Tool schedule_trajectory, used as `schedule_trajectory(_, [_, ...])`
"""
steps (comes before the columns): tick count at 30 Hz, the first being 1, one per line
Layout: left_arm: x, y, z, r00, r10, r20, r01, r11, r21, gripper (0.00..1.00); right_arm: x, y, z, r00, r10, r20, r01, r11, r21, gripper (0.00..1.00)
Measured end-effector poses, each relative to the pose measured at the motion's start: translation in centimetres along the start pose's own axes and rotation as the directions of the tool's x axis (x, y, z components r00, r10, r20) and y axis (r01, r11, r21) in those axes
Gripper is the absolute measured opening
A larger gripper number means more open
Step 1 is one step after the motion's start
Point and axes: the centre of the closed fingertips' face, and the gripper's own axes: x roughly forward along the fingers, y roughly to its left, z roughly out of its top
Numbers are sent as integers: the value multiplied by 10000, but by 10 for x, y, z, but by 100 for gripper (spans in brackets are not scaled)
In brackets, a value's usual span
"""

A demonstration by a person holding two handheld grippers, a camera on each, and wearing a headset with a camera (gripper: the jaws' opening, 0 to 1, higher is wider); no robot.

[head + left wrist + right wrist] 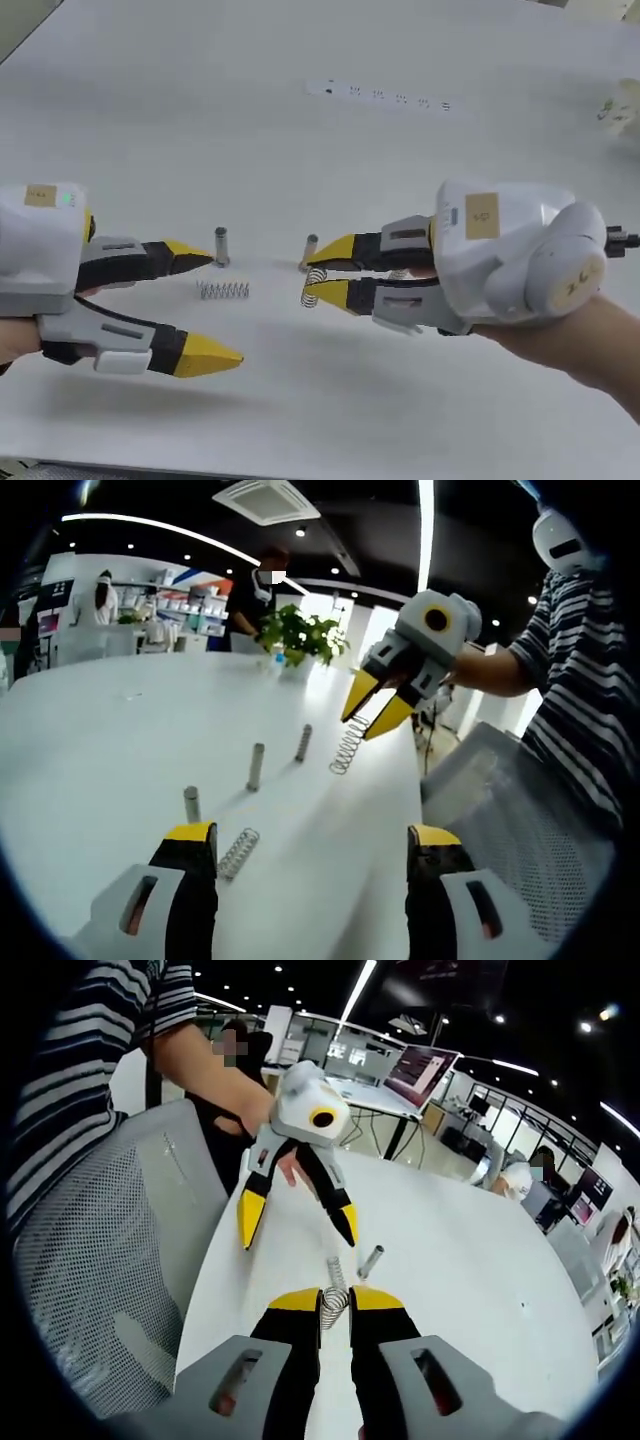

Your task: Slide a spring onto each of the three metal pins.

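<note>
Left tongs: nearest the camera, hovering spread wide and gripping nothing, well to the left of the middle pin.

Right tongs: clamping the held spring by its upper coils, tips sitting just beside the middle pin on its right.

Held spring: hanging tilted just in front of the middle pin, lower end pointing at the table, not yet sitting over the pin's top.

Middle pin: standing upright and bare.

Loose spring: lying flat, left of the middle pin.

Left-hand pin: standing upright and bare, left of the middle pin.

Far pin: standing beyond the middle pin. It seems to be wearing coils, but I cannot tell for certain.

Judgement: the right tongs are nearer. The held spring is probably needing lifting and righting until its long axis is lining up over the middle pin.
</note>
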Motion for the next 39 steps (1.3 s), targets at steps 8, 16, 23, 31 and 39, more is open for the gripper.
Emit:
schedule_trajectory(8, [-9,12,-1,9985,530,151,-527,9984,-182,90,0,-1,-4,10000,-31,-80,32,10000,33,7])
schedule_trajectory(16, [-16,19,0,9957,839,392,-829,9962,-254,98,0,-4,-7,9999,-70,-142,71,10000,64,7])
schedule_trajectory(23, [-20,21,1,9936,970,578,-951,9949,-345,98,2,-9,-12,9995,-195,-249,198,9998,94,7])
schedule_trajectory(31, [-23,22,-7,9925,1074,591,-1045,9933,-495,98,1,-23,-17,9983,-513,-290,521,9982,299,7])
schedule_trajectory(39, [-26,24,-7,9906,1199,658,-1167,9919,-505,98,2,-44,-17,9947,-994,-255,1007,9932,581,7])
